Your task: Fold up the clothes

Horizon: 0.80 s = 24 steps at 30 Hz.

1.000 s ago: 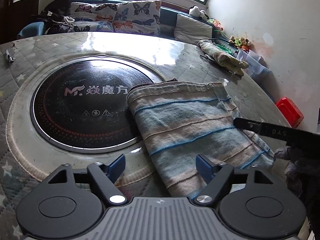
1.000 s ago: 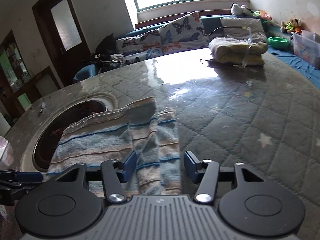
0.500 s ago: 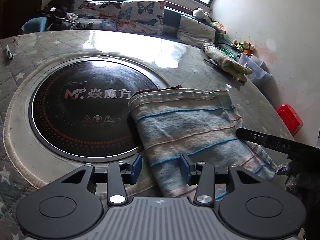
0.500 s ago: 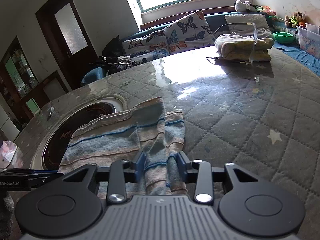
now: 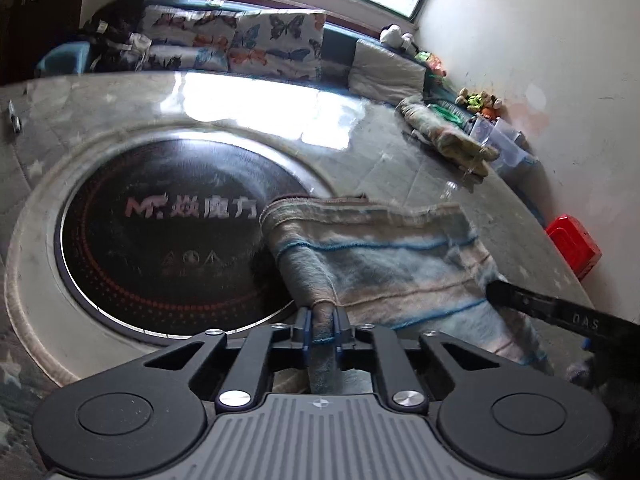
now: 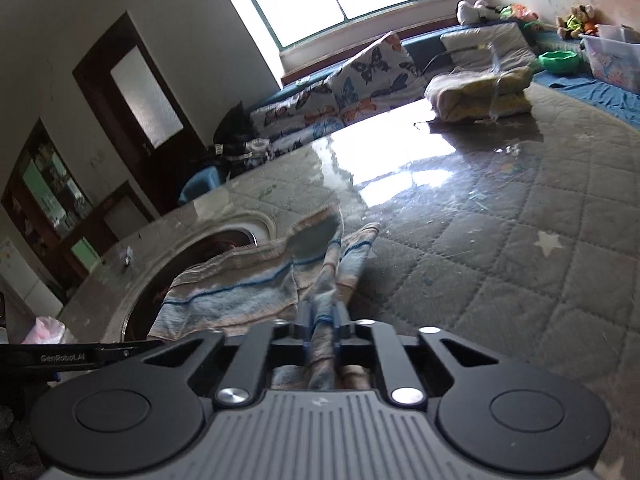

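Note:
A striped blue and beige cloth (image 5: pixel 384 256) lies on the round quilted table (image 5: pixel 384 152), partly over the black induction plate (image 5: pixel 168 232). My left gripper (image 5: pixel 322 326) is shut on the cloth's near left corner, which bunches up between its fingers. My right gripper (image 6: pixel 322 320) is shut on the cloth's near right corner; the cloth (image 6: pixel 248 284) stretches away from it to the left. The right gripper's black finger (image 5: pixel 552 312) shows at the right of the left wrist view. The left gripper's finger (image 6: pixel 80 356) shows at the left of the right wrist view.
A folded yellow and beige pile (image 6: pixel 480 94) sits at the table's far side, also in the left wrist view (image 5: pixel 444 136). A sofa with butterfly cushions (image 5: pixel 256 48) runs behind the table. A red box (image 5: pixel 574 244) is on the floor at right. A plastic bin (image 6: pixel 608 54) stands by the wall.
Both grippers went from open, to half closed around the cloth's near edge, to fully shut on it. The cloth's near corners are now pinched and lifted into ridges.

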{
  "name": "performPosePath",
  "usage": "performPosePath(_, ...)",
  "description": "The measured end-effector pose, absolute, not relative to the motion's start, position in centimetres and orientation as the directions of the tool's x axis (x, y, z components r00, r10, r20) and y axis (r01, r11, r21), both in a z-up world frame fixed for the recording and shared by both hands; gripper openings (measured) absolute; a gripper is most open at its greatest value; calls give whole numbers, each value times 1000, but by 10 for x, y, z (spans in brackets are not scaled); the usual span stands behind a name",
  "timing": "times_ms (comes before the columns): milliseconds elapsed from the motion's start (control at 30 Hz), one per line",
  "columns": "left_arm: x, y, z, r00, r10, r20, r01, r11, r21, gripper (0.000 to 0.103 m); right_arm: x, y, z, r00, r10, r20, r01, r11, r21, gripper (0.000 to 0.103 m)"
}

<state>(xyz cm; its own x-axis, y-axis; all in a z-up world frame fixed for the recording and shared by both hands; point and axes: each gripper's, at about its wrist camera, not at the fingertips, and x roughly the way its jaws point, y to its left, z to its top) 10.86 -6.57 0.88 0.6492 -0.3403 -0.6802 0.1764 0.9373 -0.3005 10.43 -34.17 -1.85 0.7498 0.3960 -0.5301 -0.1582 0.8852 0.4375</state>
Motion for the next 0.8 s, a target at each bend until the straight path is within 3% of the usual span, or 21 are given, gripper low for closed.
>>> performPosePath(233,107,-72,15,659,-346,-668,210,937,-278,9,89,-349,-8,771,380,-511,-147,887,437,3)
performPosePath(333,108,-71,13,656,-339,-674,208,940,-270,9,90,-350,-12,764,365,-532,-132,895,425,11)
performPosePath(400,108,-70,10,651,-338,-680,205,941,-270,9,93,-352,-17,761,357,-541,-120,898,423,25)
performPosePath(433,109,-69,8,648,-337,-682,204,941,-271,9,94,-352,-19,760,353,-546,-114,899,423,38)
performPosePath(467,109,-69,7,646,-338,-684,204,940,-273,9,95,-353,-21,758,349,-551,-108,900,422,42)
performPosePath(633,109,-64,7,643,-339,-686,196,940,-280,15,102,-358,-32,756,338,-561,-77,897,436,50)
performPosePath(800,109,-61,4,637,-344,-690,186,937,-296,21,107,-351,-34,746,367,-556,-98,886,453,50)
